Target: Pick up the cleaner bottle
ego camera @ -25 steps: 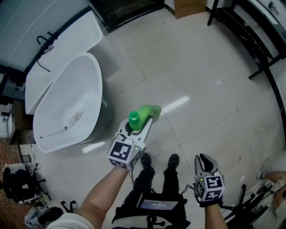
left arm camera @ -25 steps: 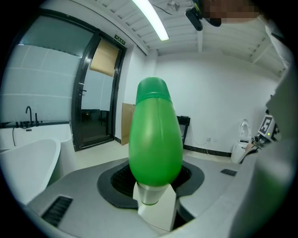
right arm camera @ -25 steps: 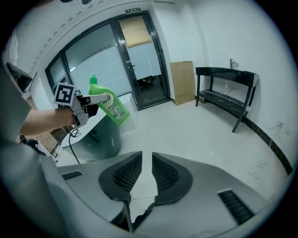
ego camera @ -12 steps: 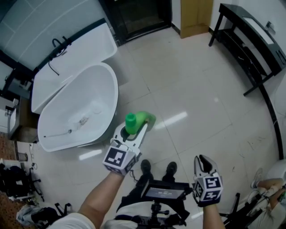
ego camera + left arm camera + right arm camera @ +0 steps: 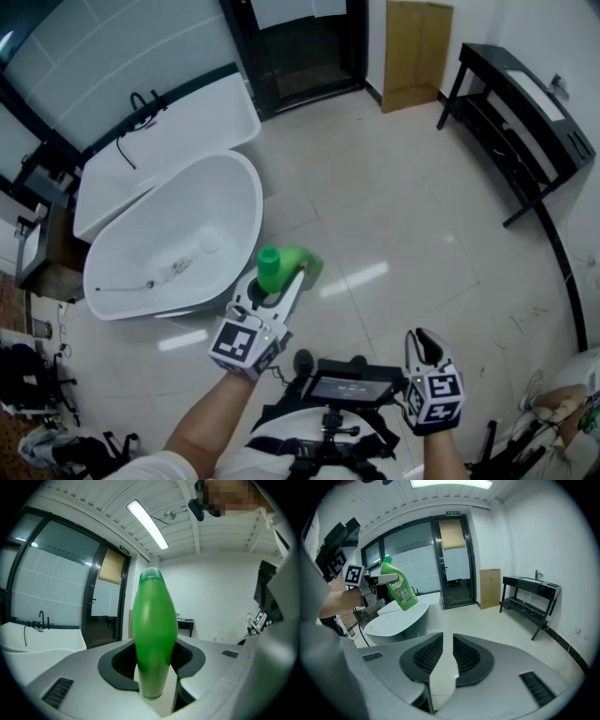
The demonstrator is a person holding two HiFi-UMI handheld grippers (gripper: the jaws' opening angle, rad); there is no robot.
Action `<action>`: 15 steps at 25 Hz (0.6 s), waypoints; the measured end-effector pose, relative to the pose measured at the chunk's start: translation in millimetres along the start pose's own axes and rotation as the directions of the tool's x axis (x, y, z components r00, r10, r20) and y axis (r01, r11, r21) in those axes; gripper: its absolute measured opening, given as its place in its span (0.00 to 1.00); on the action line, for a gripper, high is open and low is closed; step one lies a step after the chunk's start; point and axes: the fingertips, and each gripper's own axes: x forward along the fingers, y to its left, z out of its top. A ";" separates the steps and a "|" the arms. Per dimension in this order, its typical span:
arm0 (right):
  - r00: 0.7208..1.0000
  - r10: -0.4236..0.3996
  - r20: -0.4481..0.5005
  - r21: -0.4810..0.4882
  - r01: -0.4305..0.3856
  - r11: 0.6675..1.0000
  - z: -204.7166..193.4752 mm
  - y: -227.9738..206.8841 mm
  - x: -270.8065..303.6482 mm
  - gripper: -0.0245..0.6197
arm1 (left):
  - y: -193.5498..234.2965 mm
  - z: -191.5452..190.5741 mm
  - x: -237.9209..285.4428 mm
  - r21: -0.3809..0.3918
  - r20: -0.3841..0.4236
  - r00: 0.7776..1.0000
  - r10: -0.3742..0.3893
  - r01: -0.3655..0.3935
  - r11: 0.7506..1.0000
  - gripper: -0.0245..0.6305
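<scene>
One step, likely near done: pinching green cleaner bottle [image 5: 153, 620] between left gripper [image 5: 281, 284] jaws, clear of floor [image 5: 403, 216]; right gripper [image 5: 444, 653] pressed together, empty. Next: probably just holding firm

Looking down on a pale, glossy tiled floor [image 5: 403, 197], catching ceiling light in bright streaks. Bearing a white oval freestanding bathtub [image 5: 216, 197] at left, just beside a long white rectangular fixture with a black faucet [image 5: 178, 131]. Also bearing a black metal-framed console table [image 5: 525, 89] at right, and a flat brown cardboard panel [image 5: 415, 52] leaning at the far wall.
</scene>
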 end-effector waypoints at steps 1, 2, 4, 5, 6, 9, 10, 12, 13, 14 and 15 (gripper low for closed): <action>1.000 -0.001 0.007 -0.005 0.001 1.000 2.7 0.8 -1.7 0.14 | 0.4 3.5 -4.8 0.004 0.005 1.000 0.002 -0.002 1.000 0.29; 1.000 -0.002 0.013 -0.010 0.002 1.000 5.0 1.8 -3.1 0.14 | 1.4 6.8 -9.6 0.006 0.010 1.000 0.004 -0.005 1.000 0.29; 1.000 -0.004 0.023 -0.019 0.005 1.000 10.2 3.8 -5.7 0.14 | 4.4 12.7 -18.8 0.010 0.018 1.000 0.011 -0.011 1.000 0.29; 1.000 -0.005 0.030 -0.020 0.006 1.000 13.4 4.7 -6.8 0.14 | 6.1 15.6 -22.8 0.012 0.022 1.000 0.015 -0.015 1.000 0.29; 0.999 -0.007 0.037 -0.021 0.007 1.000 16.8 5.7 -7.9 0.14 | 7.9 18.4 -26.7 0.013 0.026 0.999 0.018 -0.018 1.000 0.29; 0.998 -0.007 0.057 -0.030 0.009 1.000 23.9 7.6 -10.8 0.14 | 12.6 25.2 -38.4 0.014 0.038 0.999 0.028 -0.029 0.999 0.29; 0.998 -0.006 0.065 -0.034 0.009 0.999 26.8 9.0 -11.9 0.14 | 14.1 27.5 -42.2 0.015 0.042 0.999 0.031 -0.031 0.999 0.29; 0.997 -0.004 0.083 -0.045 0.008 0.999 36.0 13.8 -15.3 0.14 | 16.5 32.2 -49.8 0.014 0.053 0.998 0.033 -0.033 0.999 0.29; 0.996 -0.004 0.090 -0.051 0.009 0.999 41.2 16.4 -17.4 0.14 | 17.4 34.4 -54.0 0.012 0.058 0.998 0.034 -0.034 0.999 0.29; 0.995 -0.005 0.096 -0.056 0.010 0.998 45.4 18.7 -19.5 0.14 | 18.2 36.3 -58.4 0.010 0.063 0.997 0.035 -0.036 0.999 0.29; 0.995 -0.004 0.099 -0.060 0.010 0.998 48.2 20.2 -21.2 0.14 | 18.7 38.1 -62.8 0.010 0.066 0.997 0.037 -0.038 0.999 0.29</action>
